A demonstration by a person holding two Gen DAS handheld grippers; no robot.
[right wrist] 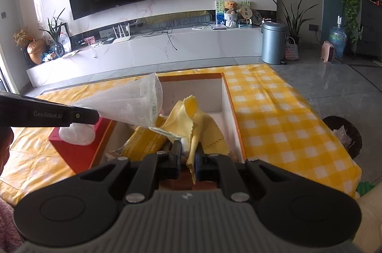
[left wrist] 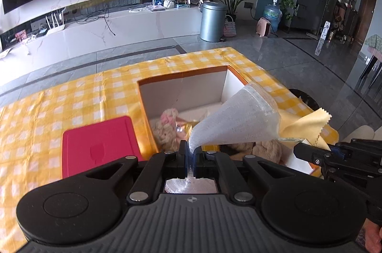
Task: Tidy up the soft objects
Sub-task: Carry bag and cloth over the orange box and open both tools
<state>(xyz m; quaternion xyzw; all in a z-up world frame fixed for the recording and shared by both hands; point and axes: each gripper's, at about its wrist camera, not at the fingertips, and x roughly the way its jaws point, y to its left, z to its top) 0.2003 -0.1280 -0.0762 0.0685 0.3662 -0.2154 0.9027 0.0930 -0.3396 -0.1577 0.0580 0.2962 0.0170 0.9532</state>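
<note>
The open white-walled box (left wrist: 164, 95) on the yellow checked tablecloth (left wrist: 71, 95) holds plush toys (left wrist: 167, 131) at its 7 o'clock corner, a red lid (left wrist: 100, 143) just beside it at 9 o'clock. Over the box, the left gripper (left wrist: 190, 152) is clamped on a white mesh cloth (left wrist: 236, 119). The right gripper (right wrist: 188, 152), its neighbour's arm lettered "GenRobot.AI", pinches a pale yellow cloth (right wrist: 191, 119).

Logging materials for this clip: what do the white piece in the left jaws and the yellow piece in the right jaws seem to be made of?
The white piece looks like thin, semi-translucent mesh or foam sheet: a fine woven texture shows and it holds a stiff cone shape. The yellow piece looks like soft matte cloth, perhaps microfibre: it drapes in folds and has pinked zigzag edges.
</note>
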